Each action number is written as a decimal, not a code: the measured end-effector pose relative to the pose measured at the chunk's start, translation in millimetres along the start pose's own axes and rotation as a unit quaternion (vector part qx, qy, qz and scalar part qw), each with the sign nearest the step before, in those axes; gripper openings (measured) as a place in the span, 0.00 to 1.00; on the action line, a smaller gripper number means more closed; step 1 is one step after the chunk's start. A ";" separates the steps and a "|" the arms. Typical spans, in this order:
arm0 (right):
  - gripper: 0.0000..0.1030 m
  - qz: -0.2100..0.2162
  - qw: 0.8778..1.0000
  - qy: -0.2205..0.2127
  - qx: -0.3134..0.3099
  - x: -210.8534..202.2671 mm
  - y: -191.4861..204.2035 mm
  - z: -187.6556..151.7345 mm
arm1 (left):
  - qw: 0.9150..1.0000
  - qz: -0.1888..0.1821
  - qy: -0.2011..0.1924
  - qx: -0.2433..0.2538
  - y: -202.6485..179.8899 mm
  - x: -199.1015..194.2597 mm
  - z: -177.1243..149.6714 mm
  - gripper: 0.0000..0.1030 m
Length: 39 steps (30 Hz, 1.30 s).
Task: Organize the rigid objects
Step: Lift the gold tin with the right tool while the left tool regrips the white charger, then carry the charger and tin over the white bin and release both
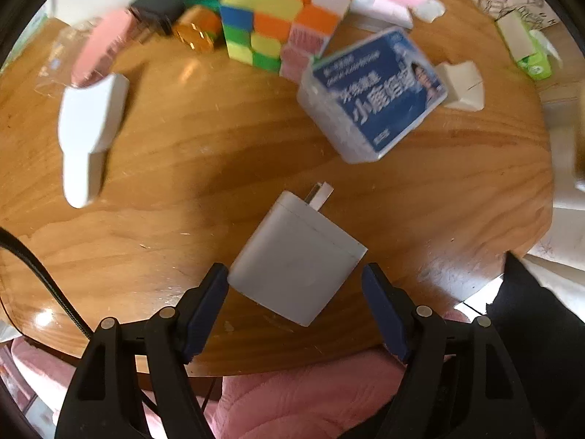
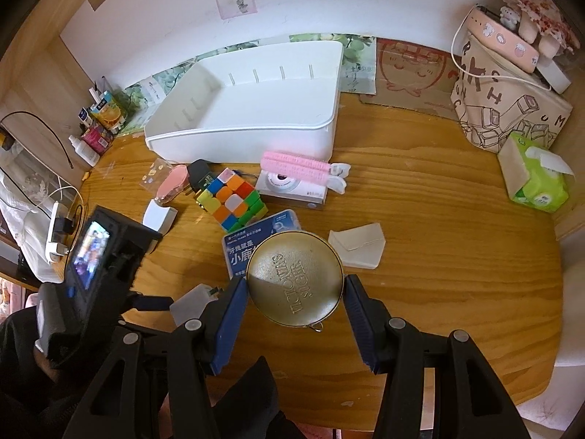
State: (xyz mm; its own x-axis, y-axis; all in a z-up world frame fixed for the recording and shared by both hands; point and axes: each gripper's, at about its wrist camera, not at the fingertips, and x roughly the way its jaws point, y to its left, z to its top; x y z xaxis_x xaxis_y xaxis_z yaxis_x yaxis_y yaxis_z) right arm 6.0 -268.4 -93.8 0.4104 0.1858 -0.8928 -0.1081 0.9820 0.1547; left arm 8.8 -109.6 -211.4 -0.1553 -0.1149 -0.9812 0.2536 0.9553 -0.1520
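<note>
Right tool (image 2: 294,307) first: it's clamped on a round gold tin (image 2: 294,278), blue pads pressing on both sides of the rim, tin tilted so the embossed lid faces me. Only the rim is pinched, and it's smooth metal, so my worry is it pivots or squirts out between the pads if I swing too fast toward the white tray (image 2: 256,124), which sits well ahead of the tool at the far side of the worktop (image 2: 438,219).

Left tool (image 1: 295,292) is released, jaws spread with the white charger (image 1: 298,261) lying flat on the worktop between them. The left pad looks like it's right at the charger's corner, while the right pad stands clear of it. The charger sits diagonal to the jaws, so if I close now I'd catch it corner to corner and it'll likely twist or skid away instead of seating.

Further ahead of the left tool it's crowded: blue-labelled box (image 1: 373,98) just beyond the charger's prongs, then the puzzle cube (image 1: 281,25). Nudging the charger forward could shove it into that box.

Also both tools work close together near this edge, so a careless swing could knock one into the other.
</note>
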 end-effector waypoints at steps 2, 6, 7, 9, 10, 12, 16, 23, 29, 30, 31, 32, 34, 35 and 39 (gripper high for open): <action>0.53 -0.001 1.000 -0.001 -0.003 0.0 -1.5 2.7 | 1.000 0.010 0.004 0.005 -1.3 3.4 -0.4 0.76; 0.53 -0.001 1.000 -0.003 -0.007 0.1 -4.0 6.2 | 1.000 0.013 0.014 -0.001 1.9 10.0 -0.4 0.76; 0.53 -0.001 1.000 -0.002 -0.008 0.4 -4.3 6.6 | 1.000 0.013 0.014 -0.003 3.6 11.1 -1.1 0.75; 0.53 -0.001 1.000 -0.002 -0.010 1.0 -4.8 7.0 | 1.000 0.013 0.012 -0.002 1.9 11.2 -1.0 0.75; 0.53 0.000 1.000 -0.002 -0.011 1.3 -4.7 7.4 | 1.000 0.013 0.010 -0.001 1.7 11.3 -1.7 0.75; 0.53 0.000 1.000 -0.003 -0.013 1.4 -4.6 8.4 | 1.000 0.014 0.009 0.001 -4.9 12.4 6.8 0.75; 0.53 0.000 1.000 -0.007 -0.016 2.0 -2.7 11.6 | 1.000 0.011 0.006 0.001 -10.4 7.7 14.5 0.73; 0.53 0.000 1.000 -0.004 -0.011 5.1 0.3 12.8 | 1.000 -0.003 0.003 0.006 4.4 0.8 14.7 0.73; 0.53 -0.004 1.000 -0.002 0.000 7.6 4.3 13.6 | 1.000 -0.010 0.005 0.002 24.8 -4.0 12.8 0.72; 0.53 -0.005 1.000 -0.002 0.002 7.5 5.0 13.8 | 1.000 -0.011 0.005 0.001 28.9 -6.8 12.7 0.69; 0.53 -0.005 1.000 -0.001 0.003 7.8 5.9 14.4 | 1.000 -0.013 0.004 -0.001 32.5 -10.2 12.5 0.66; 0.53 -0.006 1.000 -0.001 0.005 8.0 6.8 14.9 | 1.000 -0.015 0.003 -0.002 34.6 -10.5 14.0 0.66; 0.53 -0.007 1.000 -0.001 0.008 8.6 10.0 16.6 | 1.000 -0.021 -0.002 -0.002 42.0 -18.8 14.0 0.65; 0.53 -0.007 1.000 -0.001 0.010 9.0 11.5 17.3 | 1.000 -0.022 -0.004 0.000 46.2 -21.1 16.3 0.65; 0.53 -0.005 1.000 0.000 0.012 11.4 18.0 21.6 | 1.000 -0.026 -0.012 0.001 58.7 -36.8 18.7 0.63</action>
State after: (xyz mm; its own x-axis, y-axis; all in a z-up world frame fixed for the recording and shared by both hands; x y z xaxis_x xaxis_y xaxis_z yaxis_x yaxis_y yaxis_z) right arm 28.3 -247.9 -92.1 0.4105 0.1750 -0.8949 -0.0810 0.9845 0.1554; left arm 47.2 -54.4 -186.5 -0.1464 -0.1714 -0.9743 0.2483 0.9470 -0.2039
